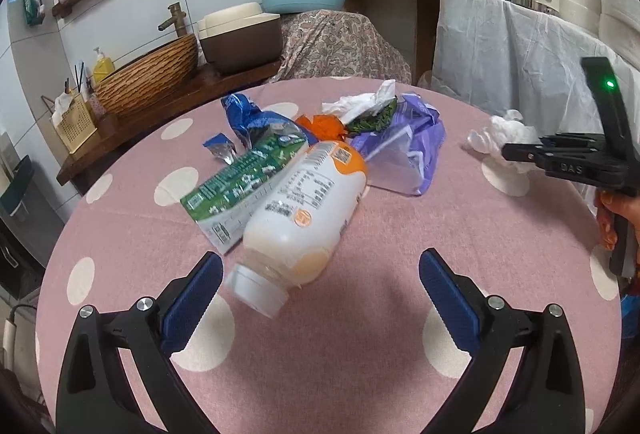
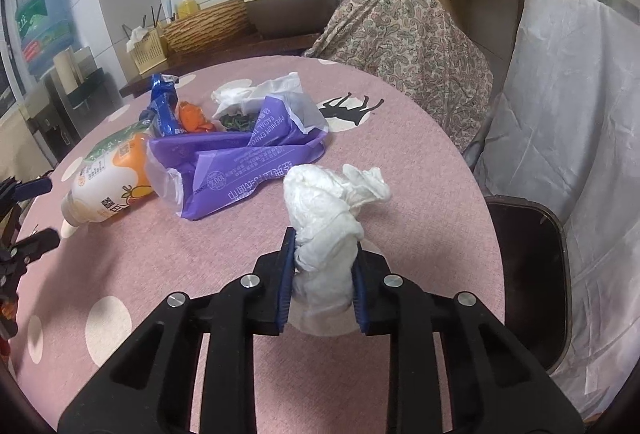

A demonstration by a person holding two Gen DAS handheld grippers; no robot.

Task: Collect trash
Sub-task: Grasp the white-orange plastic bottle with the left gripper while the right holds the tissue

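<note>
A pile of trash lies on the pink dotted tablecloth (image 1: 400, 314). A white and orange bottle (image 1: 304, 209) lies on its side, cap toward me, beside a green carton (image 1: 240, 181), a blue wrapper (image 1: 252, 121), an orange wrapper (image 1: 324, 125), a purple tissue pack (image 1: 408, 149) and white tissue (image 1: 368, 99). My left gripper (image 1: 320, 294) is open, just short of the bottle's cap. My right gripper (image 2: 324, 266) is shut on a crumpled white tissue (image 2: 328, 218), also seen in the left wrist view (image 1: 500, 133). The bottle (image 2: 112, 181) and purple pack (image 2: 240, 157) lie to its left.
A dark chair (image 2: 532, 266) stands at the table's right edge under a white cloth (image 2: 568, 93). A paisley-covered object (image 2: 400, 37) sits behind the table. A wooden counter with a woven basin (image 1: 148, 77) and brown pot (image 1: 240, 41) runs along the back left.
</note>
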